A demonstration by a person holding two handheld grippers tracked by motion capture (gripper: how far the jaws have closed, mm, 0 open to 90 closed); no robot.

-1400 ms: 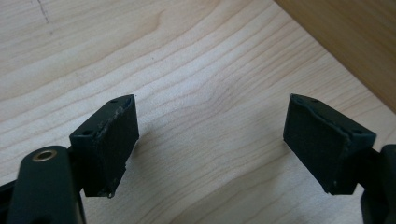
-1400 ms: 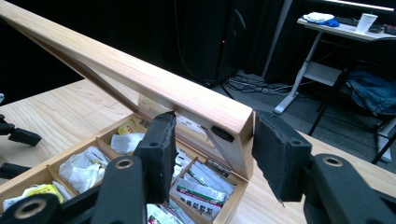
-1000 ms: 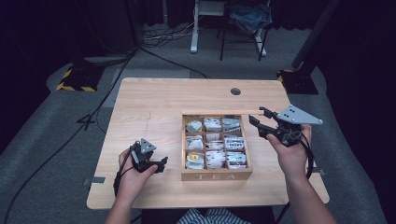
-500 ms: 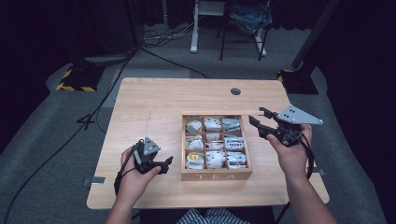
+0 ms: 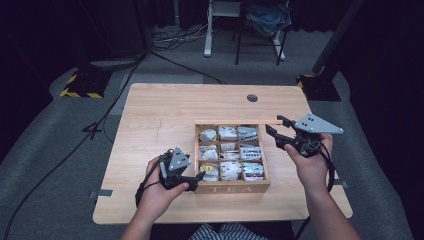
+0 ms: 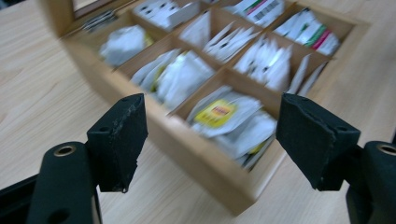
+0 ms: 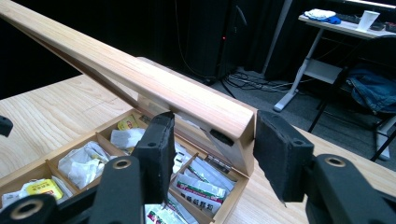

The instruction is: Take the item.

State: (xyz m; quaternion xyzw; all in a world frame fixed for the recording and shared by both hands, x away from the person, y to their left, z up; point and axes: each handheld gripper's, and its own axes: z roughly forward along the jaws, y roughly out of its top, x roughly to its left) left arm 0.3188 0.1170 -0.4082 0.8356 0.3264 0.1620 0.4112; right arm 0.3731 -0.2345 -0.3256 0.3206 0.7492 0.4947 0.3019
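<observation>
While the tea box (image 5: 231,187) sits open on the table (image 5: 165,112), the right gripper (image 5: 278,128) holds its raised lid (image 7: 140,77) by the corner, pads on either side. Near the box's front left corner, the left gripper (image 5: 199,176) hangs with jaws wide, just closing a little, nothing between them; a yellow-label bag (image 6: 215,113) lies ahead
</observation>
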